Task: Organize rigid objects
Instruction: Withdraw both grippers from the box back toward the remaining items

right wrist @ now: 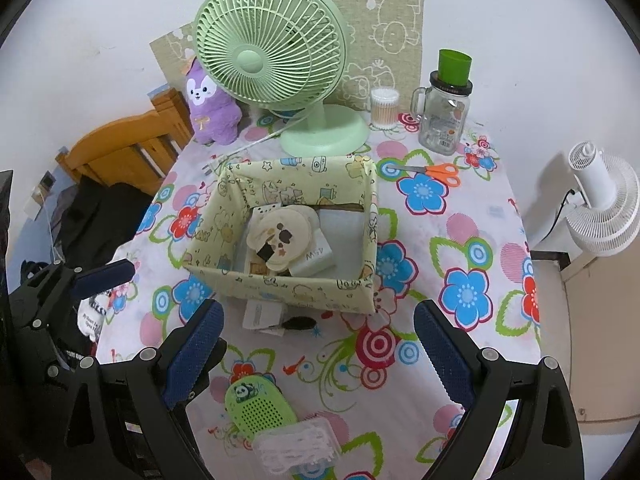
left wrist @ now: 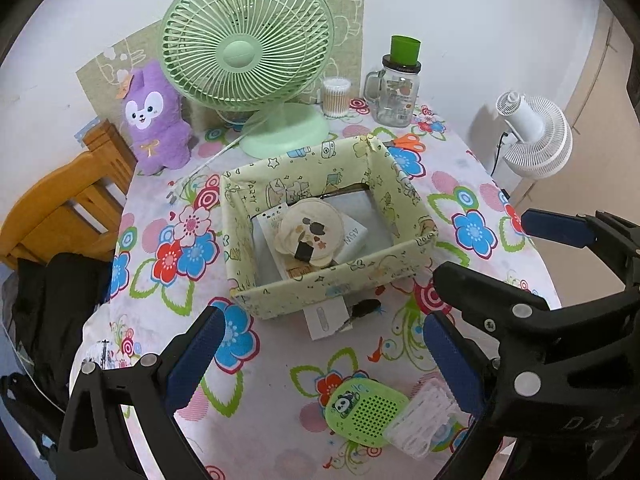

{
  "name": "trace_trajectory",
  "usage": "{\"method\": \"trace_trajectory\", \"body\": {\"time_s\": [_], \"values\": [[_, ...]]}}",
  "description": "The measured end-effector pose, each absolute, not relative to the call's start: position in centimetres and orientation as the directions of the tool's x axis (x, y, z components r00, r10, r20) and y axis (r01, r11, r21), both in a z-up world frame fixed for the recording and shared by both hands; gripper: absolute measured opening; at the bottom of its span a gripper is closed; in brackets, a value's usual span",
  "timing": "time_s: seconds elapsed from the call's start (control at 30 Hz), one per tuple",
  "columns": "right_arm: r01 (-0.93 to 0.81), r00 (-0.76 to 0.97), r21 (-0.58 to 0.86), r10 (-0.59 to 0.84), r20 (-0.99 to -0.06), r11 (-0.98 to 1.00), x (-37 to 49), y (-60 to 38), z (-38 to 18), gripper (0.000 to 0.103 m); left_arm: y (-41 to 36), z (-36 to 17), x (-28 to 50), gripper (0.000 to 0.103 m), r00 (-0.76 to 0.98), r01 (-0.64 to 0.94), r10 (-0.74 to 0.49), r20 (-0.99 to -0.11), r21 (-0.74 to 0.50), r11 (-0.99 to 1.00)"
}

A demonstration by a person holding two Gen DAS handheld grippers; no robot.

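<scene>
A pale yellow fabric box (left wrist: 332,286) (right wrist: 280,284) stands mid-table holding a round cream pad (left wrist: 310,232) (right wrist: 280,236) and a white box (left wrist: 354,236) (right wrist: 314,258). In front of the yellow box lie a white card (left wrist: 324,320) (right wrist: 262,314) and a small black object (left wrist: 366,308) (right wrist: 302,323). Nearer me sit a green panda case (left wrist: 366,410) (right wrist: 256,406) and a clear packet of white pieces (left wrist: 424,418) (right wrist: 296,446). My left gripper (left wrist: 324,356) and right gripper (right wrist: 318,354) hover open above these, holding nothing.
A green desk fan (left wrist: 248,52) (right wrist: 272,52), purple plush (left wrist: 154,116) (right wrist: 210,110), cotton-swab tub (left wrist: 336,96) (right wrist: 385,107), glass jar with green cup (left wrist: 396,92) (right wrist: 446,120) and orange scissors (left wrist: 406,143) (right wrist: 438,172) line the back. A white fan (left wrist: 532,136) (right wrist: 600,208) stands right, a wooden chair (left wrist: 60,208) left.
</scene>
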State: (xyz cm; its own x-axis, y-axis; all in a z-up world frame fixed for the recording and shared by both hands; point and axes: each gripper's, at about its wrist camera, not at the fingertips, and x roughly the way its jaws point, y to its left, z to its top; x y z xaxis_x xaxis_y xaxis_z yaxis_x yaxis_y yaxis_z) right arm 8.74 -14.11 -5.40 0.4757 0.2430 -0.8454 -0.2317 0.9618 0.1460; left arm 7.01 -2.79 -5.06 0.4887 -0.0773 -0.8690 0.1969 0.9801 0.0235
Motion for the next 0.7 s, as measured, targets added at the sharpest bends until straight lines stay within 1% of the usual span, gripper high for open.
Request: {"method": "trace_trajectory", "body": {"time_s": [0.17, 0.23, 0.37, 0.7], "values": [[-0.254, 0.476, 0.137, 0.247, -0.844, 0.957, 7.5, -14.6, -5.7, 0.098, -2.9, -5.4, 6.0, 0.1, 0.491, 0.193, -0.085, -0.867, 0.013, 0.981], [-0.264, 0.479, 0.122, 0.24, -0.844, 0.957, 7.0, -14.7, -5.9, 0.101, -2.8, -5.8, 5.6, 0.1, 0.49, 0.193, -0.085, -0.867, 0.013, 0.981], [-0.282, 0.48, 0.104, 0.234, -0.845, 0.954, 6.0, -14.7, -6.1, 0.102, -2.6, -6.3, 4.8, 0.1, 0.484, 0.196, -0.091, -0.87, 0.006, 0.981], [-0.252, 0.465, 0.121, 0.229, -0.855, 0.96, 4.1, -14.5, -7.8, 0.103, -2.3, -8.9, 3.2, 0.1, 0.448, 0.275, -0.116, -0.886, 0.013, 0.961]]}}
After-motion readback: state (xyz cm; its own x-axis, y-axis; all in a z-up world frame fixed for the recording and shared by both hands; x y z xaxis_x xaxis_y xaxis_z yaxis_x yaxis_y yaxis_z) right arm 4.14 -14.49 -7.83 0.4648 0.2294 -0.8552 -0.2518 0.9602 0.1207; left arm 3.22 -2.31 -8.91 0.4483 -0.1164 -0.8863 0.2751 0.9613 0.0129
